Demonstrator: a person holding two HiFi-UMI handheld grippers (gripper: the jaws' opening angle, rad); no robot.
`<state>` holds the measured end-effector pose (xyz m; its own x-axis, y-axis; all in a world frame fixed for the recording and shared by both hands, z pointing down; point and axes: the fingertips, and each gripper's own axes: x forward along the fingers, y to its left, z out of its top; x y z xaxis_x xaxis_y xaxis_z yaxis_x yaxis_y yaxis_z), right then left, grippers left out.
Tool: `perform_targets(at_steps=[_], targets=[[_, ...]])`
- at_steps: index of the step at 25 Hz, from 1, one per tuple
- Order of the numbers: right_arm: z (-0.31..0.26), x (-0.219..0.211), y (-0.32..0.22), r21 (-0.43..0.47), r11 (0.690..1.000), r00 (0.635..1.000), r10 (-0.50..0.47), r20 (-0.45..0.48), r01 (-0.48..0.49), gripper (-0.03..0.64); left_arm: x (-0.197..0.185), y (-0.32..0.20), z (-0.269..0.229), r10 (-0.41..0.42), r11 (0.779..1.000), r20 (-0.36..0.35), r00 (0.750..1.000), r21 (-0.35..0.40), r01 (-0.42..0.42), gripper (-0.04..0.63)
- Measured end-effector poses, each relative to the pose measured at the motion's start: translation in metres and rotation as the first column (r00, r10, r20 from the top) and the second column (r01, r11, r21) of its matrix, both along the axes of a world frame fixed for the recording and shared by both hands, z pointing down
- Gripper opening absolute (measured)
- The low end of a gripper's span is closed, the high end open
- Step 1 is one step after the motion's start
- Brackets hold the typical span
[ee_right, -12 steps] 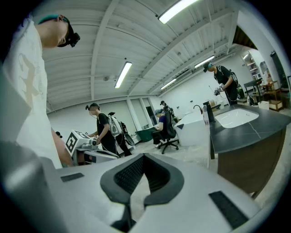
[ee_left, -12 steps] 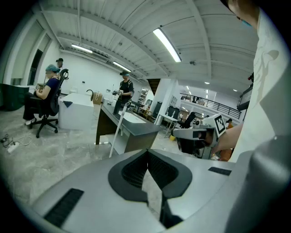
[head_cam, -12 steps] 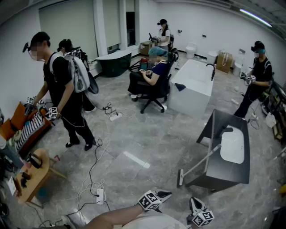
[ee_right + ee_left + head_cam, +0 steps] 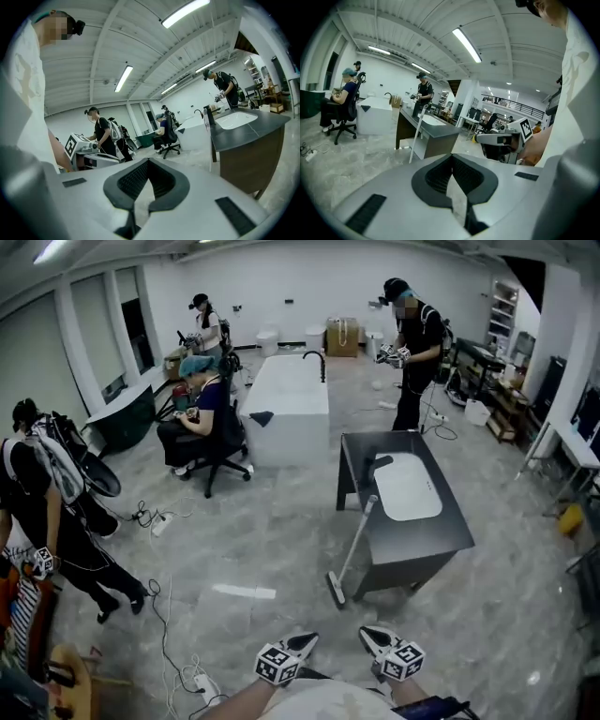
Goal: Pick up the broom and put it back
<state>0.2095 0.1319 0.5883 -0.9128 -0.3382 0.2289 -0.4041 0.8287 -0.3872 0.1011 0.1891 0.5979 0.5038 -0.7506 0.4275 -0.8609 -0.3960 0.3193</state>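
Grey floor [image 4: 281, 540] holds cables [image 4: 165, 638]; broom [image 4: 354, 545] leans against sink cabinet [image 4: 448, 532].

No readable text, labels, brands, numbers or signs in any view

Greys, whites and black squares all around you

Your broom [image 4: 353, 547] is white, against a dark grey desk [image 4: 441, 532] with a white sink [image 4: 406, 486]. The floor [image 4: 281, 540] is pale grey with cloudy streaks. Your left claw [image 4: 452, 159] and right claw [image 4: 148, 163] are light grey with black bumpy pads [image 4: 436, 176]. Their cubes [image 4: 277, 664] wear black-and-white squares.
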Motion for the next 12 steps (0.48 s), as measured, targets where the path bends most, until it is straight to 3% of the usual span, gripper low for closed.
perform_targets(at_steps=[7, 12], targets=[[0.005, 0.001, 0.001, -0.012, 1.000, 1.000, 0.013, -0.004, -0.014, 0.017, -0.001, 0.003, 0.007, -0.002, 1.000, 0.001, 1.000, -0.011, 0.002, 0.012], [0.016, 0.017, 0.017, -0.054, 0.999, 1.000, 0.000, -0.030, -0.001, 0.017, 0.022, 0.025, 0.016, -0.008, 0.998, -0.016, 1.000, -0.059, 0.007, 0.012]])
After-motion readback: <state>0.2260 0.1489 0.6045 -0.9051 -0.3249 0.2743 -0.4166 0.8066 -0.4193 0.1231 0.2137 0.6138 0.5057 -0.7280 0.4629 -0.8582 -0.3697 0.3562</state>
